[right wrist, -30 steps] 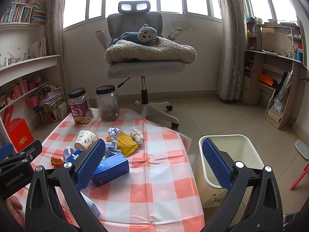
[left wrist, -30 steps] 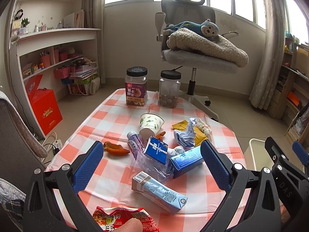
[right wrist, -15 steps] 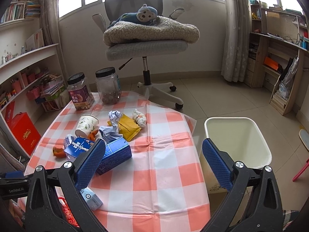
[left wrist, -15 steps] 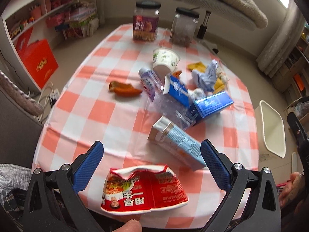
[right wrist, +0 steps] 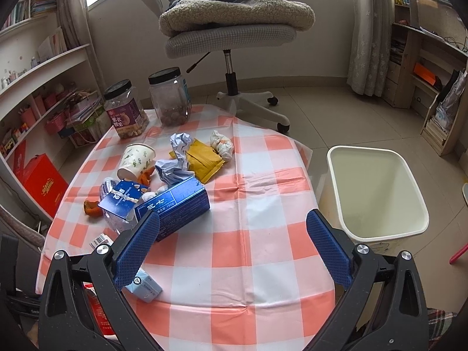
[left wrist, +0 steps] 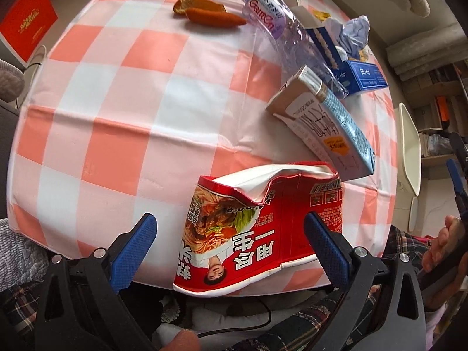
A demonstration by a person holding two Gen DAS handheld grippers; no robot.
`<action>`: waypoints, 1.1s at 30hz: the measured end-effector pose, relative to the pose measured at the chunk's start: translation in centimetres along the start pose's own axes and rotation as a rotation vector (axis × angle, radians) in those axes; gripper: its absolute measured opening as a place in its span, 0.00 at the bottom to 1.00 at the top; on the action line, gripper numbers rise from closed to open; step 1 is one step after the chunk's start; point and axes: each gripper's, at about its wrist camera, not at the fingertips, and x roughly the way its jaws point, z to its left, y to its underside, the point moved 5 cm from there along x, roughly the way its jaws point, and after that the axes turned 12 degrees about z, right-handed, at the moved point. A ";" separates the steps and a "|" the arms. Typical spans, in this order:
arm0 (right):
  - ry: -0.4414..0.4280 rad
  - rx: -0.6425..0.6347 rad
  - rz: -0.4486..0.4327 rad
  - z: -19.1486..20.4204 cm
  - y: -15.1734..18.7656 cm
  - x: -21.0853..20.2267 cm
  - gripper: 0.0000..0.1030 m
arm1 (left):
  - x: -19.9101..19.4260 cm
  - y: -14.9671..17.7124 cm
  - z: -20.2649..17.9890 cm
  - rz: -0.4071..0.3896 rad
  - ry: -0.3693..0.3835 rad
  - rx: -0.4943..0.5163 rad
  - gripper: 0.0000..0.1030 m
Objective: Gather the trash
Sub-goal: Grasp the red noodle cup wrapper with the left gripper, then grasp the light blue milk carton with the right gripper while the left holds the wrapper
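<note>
In the left wrist view the left tool [left wrist: 229,239] is tilting steeply down over the near edge of the table [left wrist: 117,93], its blue fingers [left wrist: 133,251] standing wide apart and straddling a flattened red noodle packet [left wrist: 257,234]; the packet is lying at the very rim, its near edge overhanging the checked cloth, and neither finger is touching it; just beyond it a long milk carton [left wrist: 327,128] is lying slantwise toward the right edge; farther back a clear plastic bottle [left wrist: 280,26], a blue box [left wrist: 359,76] and orange peel [left wrist: 204,14] are crowding the far side, while the left half of the cloth is lying bare; at the right margin the person's right hand [left wrist: 441,245] is gripping a handle.

In the right wrist view the right tool [right wrist: 232,251] is hovering level above the near right part of the table [right wrist: 263,263], fingers spread apart and holding nothing; open checked cloth is stretching ahead of it; the trash is clustering at the left around the blue box [right wrist: 178,204], with a paper cup [right wrist: 136,161], crumpled paper [right wrist: 178,158] and a yellow wrapper [right wrist: 204,158]; two black-lidded jars [right wrist: 146,105] are standing at the far edge; a white waste bin [right wrist: 377,196] is standing on the floor just beside the table's right edge.
</note>
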 end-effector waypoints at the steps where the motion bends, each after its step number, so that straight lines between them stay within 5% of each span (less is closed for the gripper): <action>1: 0.001 -0.001 0.010 0.0 0.1 0.4 0.93 | 0.5 -0.1 0.1 0.020 0.027 0.000 0.95; 6: -0.001 -0.010 0.063 0.4 0.6 1.7 0.93 | 1.2 -0.2 -0.9 0.036 0.075 0.043 0.93; 11: 0.000 -0.038 0.113 0.8 1.1 2.9 0.93 | 1.1 -0.6 -2.4 0.023 0.111 0.090 0.50; 15: -0.020 -0.077 0.171 1.6 1.7 4.2 0.93 | -0.6 -0.7 -3.6 -0.027 0.156 0.113 0.32; 20: -0.105 -0.213 0.247 4.6 3.0 5.4 0.93 | -3.7 -0.6 -4.6 -0.128 0.107 0.159 0.31; 27: -0.081 -0.535 0.261 10.3 5.6 6.7 0.93 | -9.6 -2.0 -3.1 -0.379 -0.059 0.108 0.31; 33: -0.125 -0.562 0.355 12.4 6.8 9.3 0.82 | -10.2 -2.7 -1.3 -0.444 -0.085 0.058 0.31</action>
